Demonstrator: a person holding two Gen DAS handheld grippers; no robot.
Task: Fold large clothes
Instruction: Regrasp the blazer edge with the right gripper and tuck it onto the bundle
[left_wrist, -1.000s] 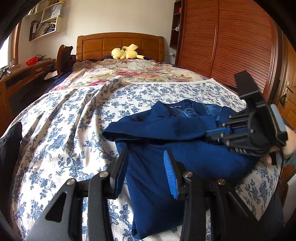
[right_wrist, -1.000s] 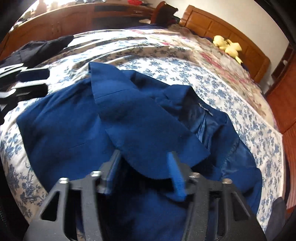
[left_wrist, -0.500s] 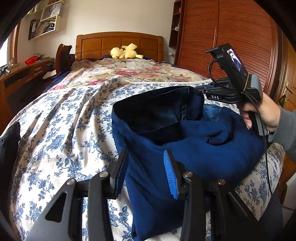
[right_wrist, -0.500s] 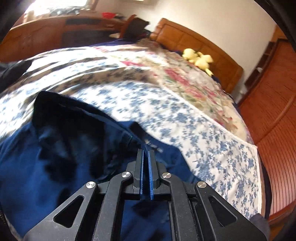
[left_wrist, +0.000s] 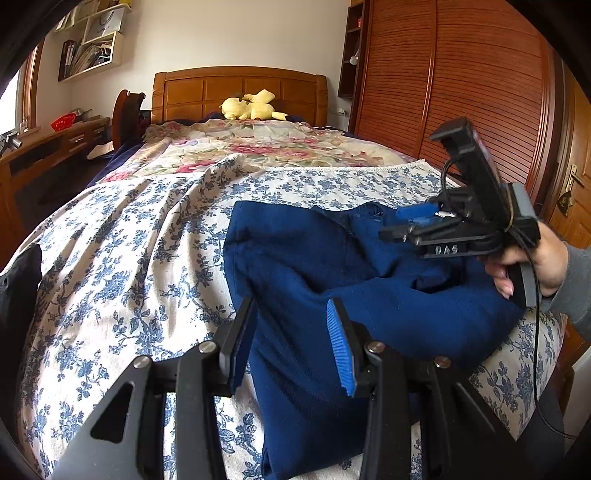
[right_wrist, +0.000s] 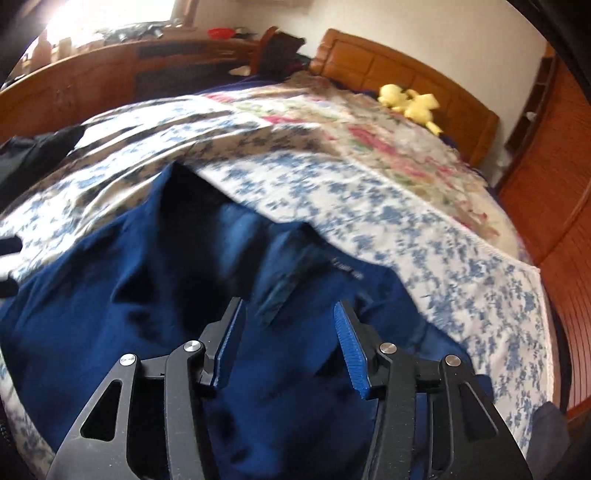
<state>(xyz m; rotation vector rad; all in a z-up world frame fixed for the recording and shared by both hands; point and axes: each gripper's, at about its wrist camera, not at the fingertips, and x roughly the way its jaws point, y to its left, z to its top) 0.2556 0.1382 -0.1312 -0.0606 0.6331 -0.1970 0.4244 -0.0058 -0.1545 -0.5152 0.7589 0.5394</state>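
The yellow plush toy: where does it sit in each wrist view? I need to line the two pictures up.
Left wrist: yellow plush toy sits top centre, against the wooden headboard.
Right wrist: yellow plush toy sits upper right, against the same headboard.
Shared landmark: the blue jacket lies on the floral bedspread in both.

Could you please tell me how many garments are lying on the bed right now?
2: a blue jacket near the foot of the bed, under both claws, and a dark garment at the bed's left edge. That one is cut off, and others may lie out of view.
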